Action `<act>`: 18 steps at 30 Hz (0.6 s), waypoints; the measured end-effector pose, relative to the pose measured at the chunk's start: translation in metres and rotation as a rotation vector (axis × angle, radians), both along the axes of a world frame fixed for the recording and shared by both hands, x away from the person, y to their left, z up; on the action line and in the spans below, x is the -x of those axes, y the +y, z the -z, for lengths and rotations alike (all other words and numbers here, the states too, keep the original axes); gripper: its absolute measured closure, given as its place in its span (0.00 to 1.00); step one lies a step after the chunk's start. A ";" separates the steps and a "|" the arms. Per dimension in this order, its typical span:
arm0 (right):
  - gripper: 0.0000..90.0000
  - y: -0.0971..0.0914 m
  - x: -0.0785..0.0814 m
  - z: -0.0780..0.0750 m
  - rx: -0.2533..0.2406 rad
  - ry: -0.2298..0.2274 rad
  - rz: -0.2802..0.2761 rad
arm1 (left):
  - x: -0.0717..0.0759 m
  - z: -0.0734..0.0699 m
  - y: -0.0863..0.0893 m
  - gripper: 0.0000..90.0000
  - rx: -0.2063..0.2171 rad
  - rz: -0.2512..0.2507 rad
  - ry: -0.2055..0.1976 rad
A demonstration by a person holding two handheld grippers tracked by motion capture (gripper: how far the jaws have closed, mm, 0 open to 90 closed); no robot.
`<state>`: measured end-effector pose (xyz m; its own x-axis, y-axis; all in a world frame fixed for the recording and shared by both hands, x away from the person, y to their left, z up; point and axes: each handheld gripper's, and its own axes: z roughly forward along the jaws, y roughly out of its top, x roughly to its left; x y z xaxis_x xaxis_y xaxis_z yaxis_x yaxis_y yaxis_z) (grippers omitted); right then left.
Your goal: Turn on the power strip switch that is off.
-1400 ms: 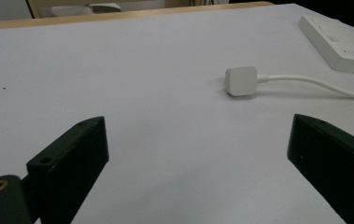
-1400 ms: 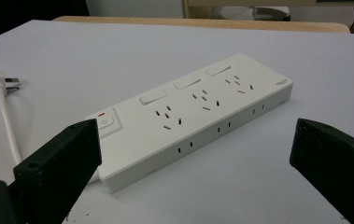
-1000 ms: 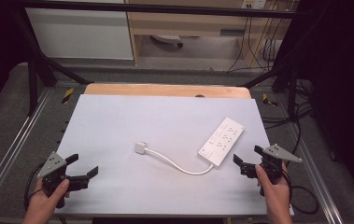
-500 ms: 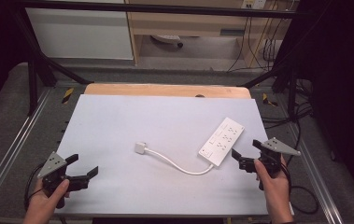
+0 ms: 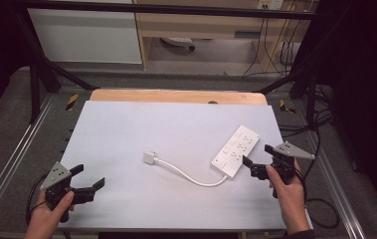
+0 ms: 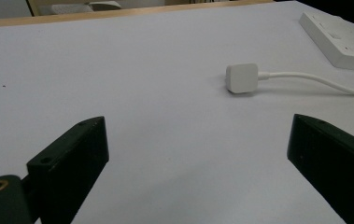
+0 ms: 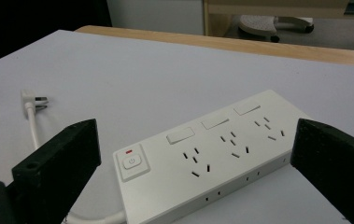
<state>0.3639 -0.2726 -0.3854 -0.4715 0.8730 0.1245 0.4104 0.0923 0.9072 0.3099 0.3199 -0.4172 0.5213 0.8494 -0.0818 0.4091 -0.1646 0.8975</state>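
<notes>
My right claw [image 5: 253,166] is released, with its two jaws wide apart and nothing between them. It sits just beside the near end of the power strip [image 5: 236,151], the end with the round power button [image 7: 132,162]. I cannot tell if a jaw touches the strip; from above it looks very close but apart. In the right gripper view the power strip [image 7: 207,154] lies between my two jaws and a little ahead of them, flat on the table [image 7: 165,79]. Beyond the button I see three switches in a row, and beside them three groups of socket holes.

A white cable [image 5: 188,174] leaves the strip near my right claw and runs in a curve across the table [image 5: 141,124] toward my other side. It ends in a white plug [image 5: 149,158], which lies flat, well apart from both claws.

My left claw [image 5: 87,180] is also released, jaws wide apart and empty, above the near left part of the table. In the left gripper view the plug [image 6: 242,78] is ahead of this claw and a little to the right, and the cable [image 6: 315,81] goes on to the right, to the strip [image 6: 338,39] at the far right corner.

My hands [image 5: 288,191] hold both claws from the near edge.
</notes>
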 end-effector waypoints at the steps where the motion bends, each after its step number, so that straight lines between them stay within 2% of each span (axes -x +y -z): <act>1: 0.03 0.001 -0.001 0.000 -0.001 0.003 -0.001 | 0.000 0.000 0.000 0.06 0.002 0.001 0.001; 18: 0.02 0.013 -0.014 -0.003 0.015 0.008 -0.031 | 0.000 0.001 -0.001 0.06 0.000 0.007 0.003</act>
<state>0.3782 -0.2596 -0.3822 -0.4976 0.8596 0.1160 0.4148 0.1184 0.9022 0.3100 0.3190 -0.4178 0.5267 0.8459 -0.0837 0.4111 -0.1673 0.8961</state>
